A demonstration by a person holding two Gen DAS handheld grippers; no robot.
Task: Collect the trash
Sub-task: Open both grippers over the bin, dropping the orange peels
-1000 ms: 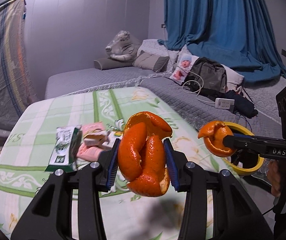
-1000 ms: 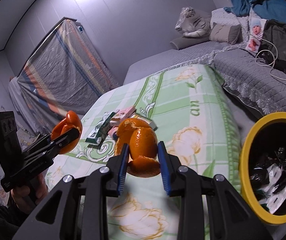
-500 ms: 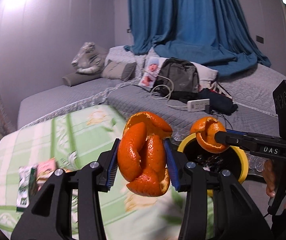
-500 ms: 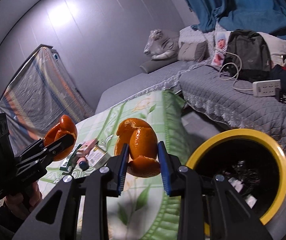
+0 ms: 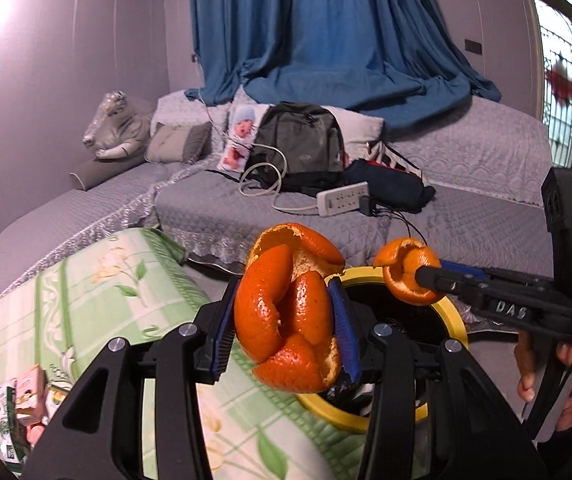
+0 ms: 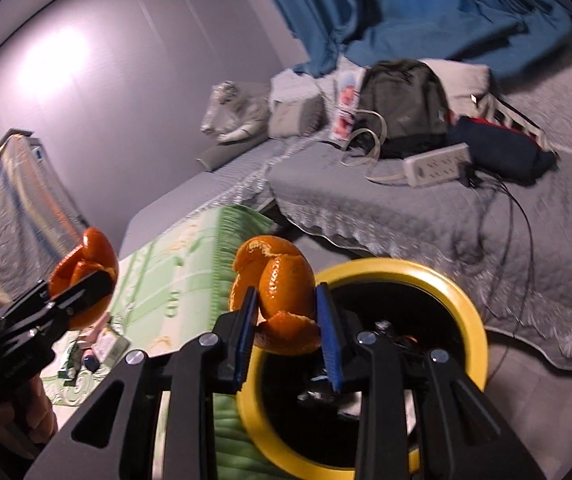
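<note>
My left gripper (image 5: pixel 286 320) is shut on a large curled orange peel (image 5: pixel 286 312), held above the table's right edge beside the bin. My right gripper (image 6: pixel 286 316) is shut on a smaller orange peel (image 6: pixel 282 284), held over the near rim of the yellow-rimmed black trash bin (image 6: pixel 469 308). The bin (image 5: pixel 455 320) stands on the floor just past the table and holds dark trash. The right gripper and its peel (image 5: pixel 407 276) also show in the left wrist view, above the bin. The left gripper's peel (image 6: pixel 86 276) shows in the right wrist view at left.
A table with a green floral cloth (image 5: pixel 98 292) carries small packets and wrappers (image 5: pixel 26 396) at its left. Behind it is a grey quilted bed (image 5: pixel 465 216) with a backpack (image 5: pixel 297 140), a power strip (image 5: pixel 341 198), cables and pillows. A blue curtain (image 5: pixel 325 32) hangs behind.
Both grippers have swung right from over the table toward the bin, each still holding its peel. The bin has come closer, under the right gripper.
</note>
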